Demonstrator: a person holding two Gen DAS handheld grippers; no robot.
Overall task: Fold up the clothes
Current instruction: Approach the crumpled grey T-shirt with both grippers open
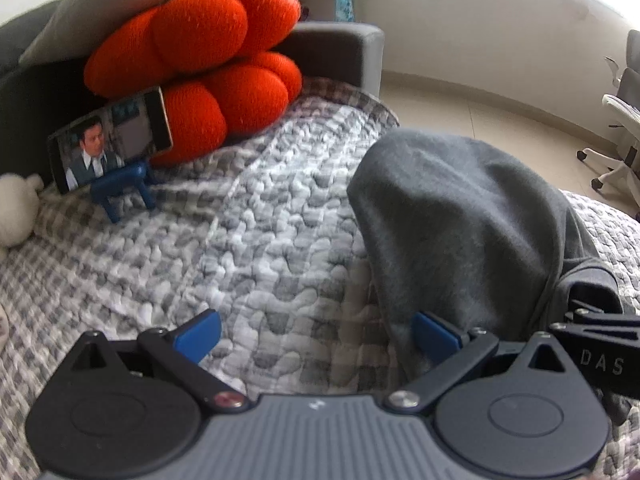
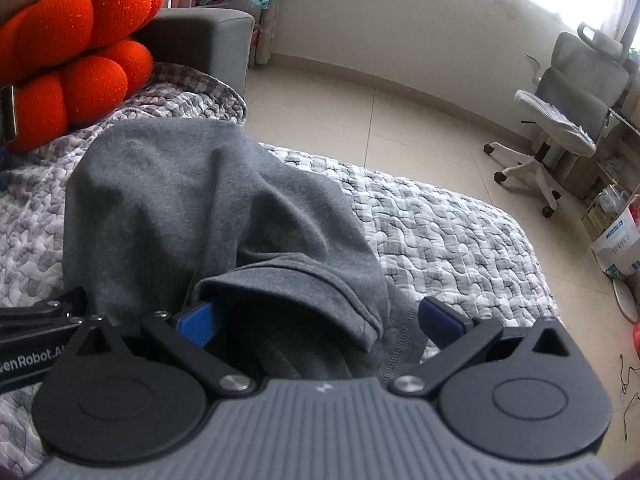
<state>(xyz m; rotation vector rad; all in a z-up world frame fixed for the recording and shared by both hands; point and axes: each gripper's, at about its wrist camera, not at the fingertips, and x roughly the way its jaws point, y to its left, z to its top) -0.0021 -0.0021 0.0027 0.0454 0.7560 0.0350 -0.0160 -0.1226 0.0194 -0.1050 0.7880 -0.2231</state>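
Both grippers spread wide, nothing pinched: left gripper hangs over bare quilt with the grey garment just touching its right-hand pad, right gripper has the garment's hemmed edge lying loose between its pads, pads not pressing. Garment sits bunched in a mound on the checked quilt, toward the near edge of the bed, not flat. Risks, as judged: right could close on several layers at once since the hem is doubled over there, so a fold would drag the whole lump; left may close on quilt instead of cloth because its pads are mostly over the quilt, and the puffy quilt could lift with it. Garment is close to the bed's side edge, a hard pull toward the floor could slide it off. The two tools are nearly touching side by side, could knock together. Phone on a blue stand playing video could get tipped by a wide sweep. Room: orange plush cushions stacked against a grey sofa arm, white plush at left, tiled floor, grey office chair, boxes and clutter by the wall, bright window light.
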